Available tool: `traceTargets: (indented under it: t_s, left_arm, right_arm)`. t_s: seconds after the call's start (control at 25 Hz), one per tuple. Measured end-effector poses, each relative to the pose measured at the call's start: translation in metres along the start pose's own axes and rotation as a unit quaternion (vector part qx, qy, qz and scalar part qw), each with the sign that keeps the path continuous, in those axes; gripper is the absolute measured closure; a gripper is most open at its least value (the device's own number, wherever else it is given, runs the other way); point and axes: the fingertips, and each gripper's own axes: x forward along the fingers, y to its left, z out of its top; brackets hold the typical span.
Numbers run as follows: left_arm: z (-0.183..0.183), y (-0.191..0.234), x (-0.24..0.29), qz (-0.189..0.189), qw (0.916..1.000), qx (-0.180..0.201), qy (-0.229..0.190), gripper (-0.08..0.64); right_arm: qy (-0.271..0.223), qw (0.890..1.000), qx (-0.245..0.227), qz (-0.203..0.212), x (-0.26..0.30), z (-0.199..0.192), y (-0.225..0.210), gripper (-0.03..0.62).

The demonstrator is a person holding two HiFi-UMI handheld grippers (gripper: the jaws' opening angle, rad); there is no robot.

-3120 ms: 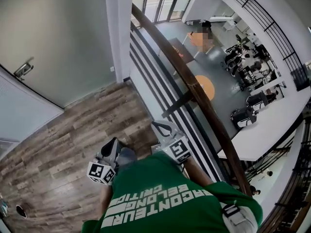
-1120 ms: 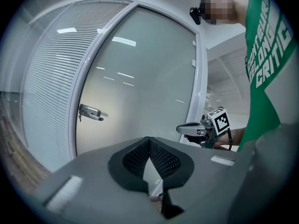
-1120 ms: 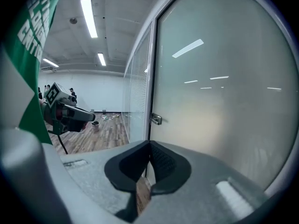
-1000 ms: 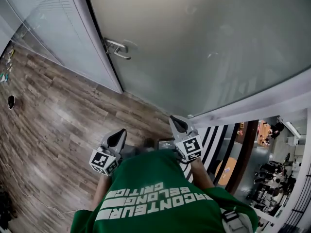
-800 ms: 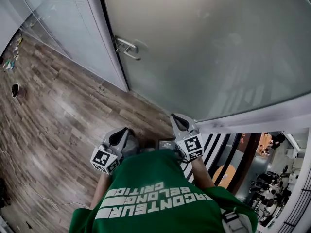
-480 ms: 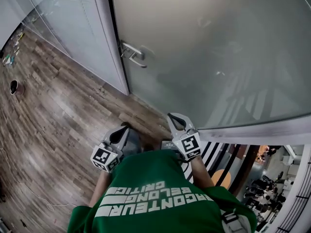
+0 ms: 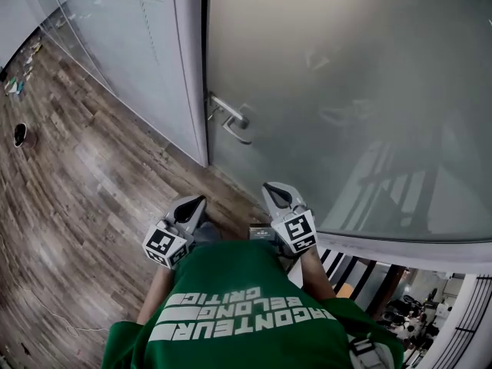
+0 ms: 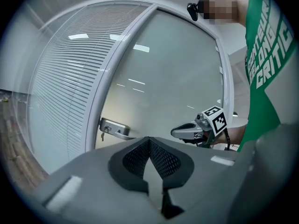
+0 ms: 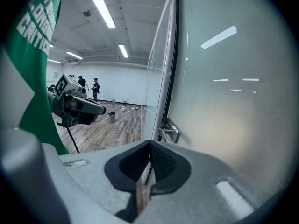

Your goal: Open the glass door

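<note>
The frosted glass door [image 7: 346, 91] stands on the far side of the wood-plank floor [image 7: 92, 175], its left edge against a pale grey frame post [image 7: 191, 68]. Left of that post runs a glass wall panel with white slatted blinds [image 7: 115, 29] behind it. The door's silver metal lever handle [image 7: 231, 119] sits close to that left edge and sticks out towards the person. The person, in a green shirt with white lettering [image 7: 231, 314], faces the door with a tool in each hand, both held low and near the body. The left tool [image 7: 192, 204] is clenched, its dark ribbed pads meeting at the tip with nothing between them, as the left gripper view shows [image 8: 148, 139]. The right tool [image 7: 273, 192] is clenched and empty too, its pads pressed together in the right gripper view [image 9: 150, 143]. Both tools point towards the door but are clear of it; the lever handle lies farther off, roughly between the two. From the left tool's camera the handle [image 8: 114, 129] shows just left of the right tool [image 8: 176, 132]. At the near right, black railing bars [image 7: 338, 271] run past the door's bottom corner.
</note>
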Motion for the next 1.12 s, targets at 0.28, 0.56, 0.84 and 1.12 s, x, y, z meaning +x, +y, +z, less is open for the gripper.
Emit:
traceTargets:
  t_s: [0.28, 0.56, 0.84, 1.12]
  left_arm:
    - [0.005, 0.038, 0.008, 0.005, 0.9998, -0.02, 0.006, 0.548]
    - [0.003, 0.068, 0.013, 0.008, 0.9998, -0.014, 0.008, 0.549]
    - [0.008, 0.089, 0.013, 0.033, 0.9992, -0.022, 0.008, 0.548]
    - [0.019, 0.106, 0.016, 0.079, 0.9964, -0.029, -0.004, 0.549]
  right_arm:
    - [0.043, 0.999, 0.009, -0.014, 0.044, -0.001, -0.022, 0.598]
    - [0.118, 0.993, -0.012, -0.016, 0.094, -0.014, -0.041, 0.571]
    - [0.235, 0.969, -0.081, 0.006, 0.161, -0.031, -0.054, 0.511]
    - [0.341, 0.935, -0.07, 0.067, 0.213, -0.065, -0.049, 0.511]
